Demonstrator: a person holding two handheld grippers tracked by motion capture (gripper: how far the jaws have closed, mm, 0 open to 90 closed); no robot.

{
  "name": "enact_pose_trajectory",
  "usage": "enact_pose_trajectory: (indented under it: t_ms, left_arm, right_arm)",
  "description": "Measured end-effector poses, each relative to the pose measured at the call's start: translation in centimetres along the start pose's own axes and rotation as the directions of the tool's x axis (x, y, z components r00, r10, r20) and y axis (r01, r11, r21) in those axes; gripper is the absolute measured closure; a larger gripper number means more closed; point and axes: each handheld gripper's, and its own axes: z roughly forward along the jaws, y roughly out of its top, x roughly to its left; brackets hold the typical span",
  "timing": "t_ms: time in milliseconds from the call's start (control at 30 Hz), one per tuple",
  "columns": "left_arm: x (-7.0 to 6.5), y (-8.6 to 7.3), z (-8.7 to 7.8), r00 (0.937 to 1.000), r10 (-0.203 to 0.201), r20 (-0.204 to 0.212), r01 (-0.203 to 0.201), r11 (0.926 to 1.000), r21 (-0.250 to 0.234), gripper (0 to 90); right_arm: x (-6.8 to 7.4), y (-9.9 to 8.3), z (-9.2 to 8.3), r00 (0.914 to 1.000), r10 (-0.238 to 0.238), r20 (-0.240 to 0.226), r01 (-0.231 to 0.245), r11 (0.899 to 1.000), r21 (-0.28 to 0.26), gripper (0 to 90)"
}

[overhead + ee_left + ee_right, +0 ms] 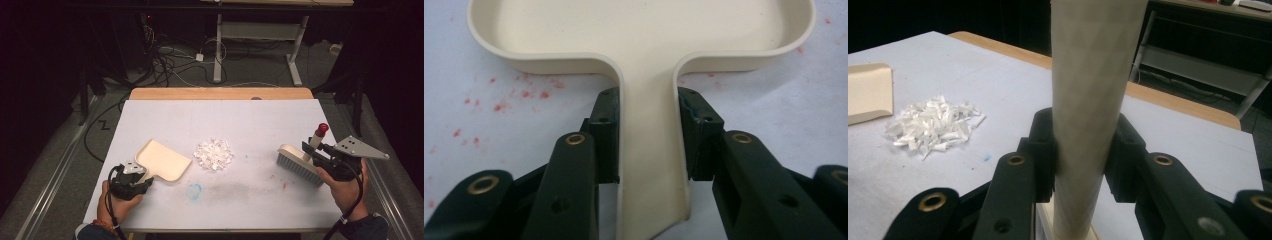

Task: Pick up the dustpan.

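A cream dustpan [162,159] lies flat on the white table cover, left of centre. My left gripper [134,180] is shut on its handle [651,165], with both pads pressed against the handle's sides. A heap of white paper scraps [214,154] sits mid-table, just right of the pan's mouth. At the right, a cream hand brush [297,162] with grey bristles rests on the table, its red-tipped handle [318,135] pointing up. My right gripper [316,152] is shut on that handle [1093,115]. The scraps [934,125] and a corner of the dustpan [867,92] lie beyond it.
The white cover [250,120] carries a blue smudge [194,190] near the front and faint red specks [499,100]. A wooden table edge [220,93] runs along the back. Beyond it stand a desk frame [260,35] and floor cables [165,60].
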Motion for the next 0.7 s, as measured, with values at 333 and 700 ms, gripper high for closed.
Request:
enact_pose_trajectory:
  t_ms: [333,700]
  left_arm:
    - [1.4,2.9,-3.4,0.9744,0.22,0.047,-0.223,0.9704,0.092,63.4]
    - [1.2,3.2,-4.6,0.9549,0.278,0.105,-0.293,0.9406,0.172,63.4]
  right_arm:
    - [0.2,0.2,0.7,1.0,-0.003,-0.007,0.003,1.0,0.003,70.8]
    - [-0.1,0.0,0.2,0.9999,0.015,0.004,-0.015,1.0,-0.002,70.8]
